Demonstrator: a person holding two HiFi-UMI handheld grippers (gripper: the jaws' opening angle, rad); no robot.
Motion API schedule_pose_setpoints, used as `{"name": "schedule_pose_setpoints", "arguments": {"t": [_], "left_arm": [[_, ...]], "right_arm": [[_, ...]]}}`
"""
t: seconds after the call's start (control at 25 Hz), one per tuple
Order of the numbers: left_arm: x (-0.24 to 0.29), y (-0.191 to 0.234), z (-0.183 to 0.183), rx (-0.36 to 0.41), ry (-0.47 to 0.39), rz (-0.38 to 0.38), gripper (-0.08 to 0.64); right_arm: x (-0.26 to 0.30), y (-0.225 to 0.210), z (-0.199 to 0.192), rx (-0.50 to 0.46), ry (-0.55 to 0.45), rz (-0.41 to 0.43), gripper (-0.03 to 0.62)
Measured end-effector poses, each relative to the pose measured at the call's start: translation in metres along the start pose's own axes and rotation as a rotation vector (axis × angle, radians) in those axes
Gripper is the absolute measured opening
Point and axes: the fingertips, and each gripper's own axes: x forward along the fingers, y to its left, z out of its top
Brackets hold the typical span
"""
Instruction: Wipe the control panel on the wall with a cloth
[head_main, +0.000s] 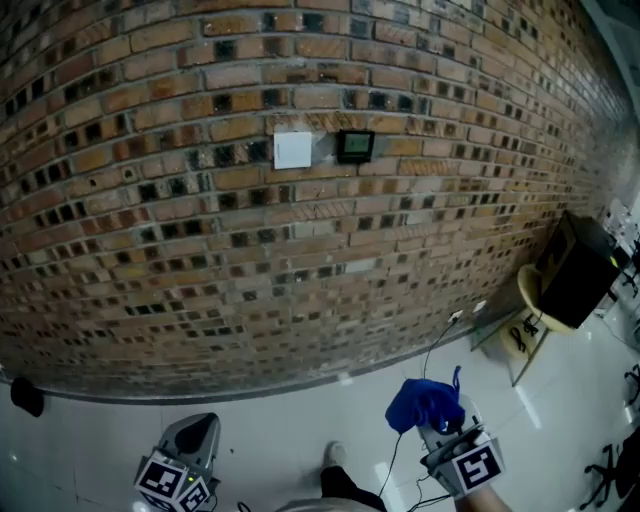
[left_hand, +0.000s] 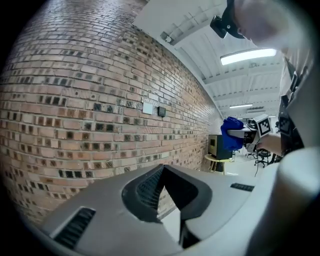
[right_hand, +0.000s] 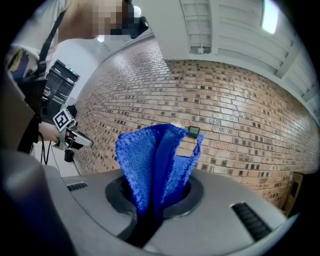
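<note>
Our right tongs (head_main: 443, 432) are pinching a soft blue knitted cloth (head_main: 424, 403), its folds standing up from the closed jaws. Our left tongs (head_main: 193, 437) are meeting tip to tip on nothing. Both are hanging well below the small dark square control panel (head_main: 354, 146) on the rough red-brown brick wall (head_main: 150, 200). A flat white square plate (head_main: 293, 150) is sitting just left of the panel. Far below and right of the panel, a black box (head_main: 578, 270) is resting on a round pale stool (head_main: 527, 288).
</note>
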Motion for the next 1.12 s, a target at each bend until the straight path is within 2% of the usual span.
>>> {"name": "schedule_pose_setpoints", "arguments": {"t": [0.32, 0.48, 0.84, 1.12], "left_arm": [[-0.061, -0.011, -0.003, -0.016, -0.025, -0.010, 0.003], [-0.076, -0.014, -0.004, -0.022, -0.028, -0.005, 0.003], [-0.096, -0.022, -0.001, -0.010, -0.042, -0.001, 0.004], [-0.084, -0.016, -0.004, -0.025, -0.023, -0.008, 0.003]], "right_arm": [[-0.044, 0.044, 0.034, -0.020, -0.047, 0.005, 0.086], [-0.053, 0.061, 0.037, -0.013, -0.050, 0.028, 0.086], [-0.062, 0.077, 0.040, -0.008, -0.069, 0.054, 0.086], [-0.050, 0.074, 0.038, -0.005, -0.055, 0.060, 0.086]]}}
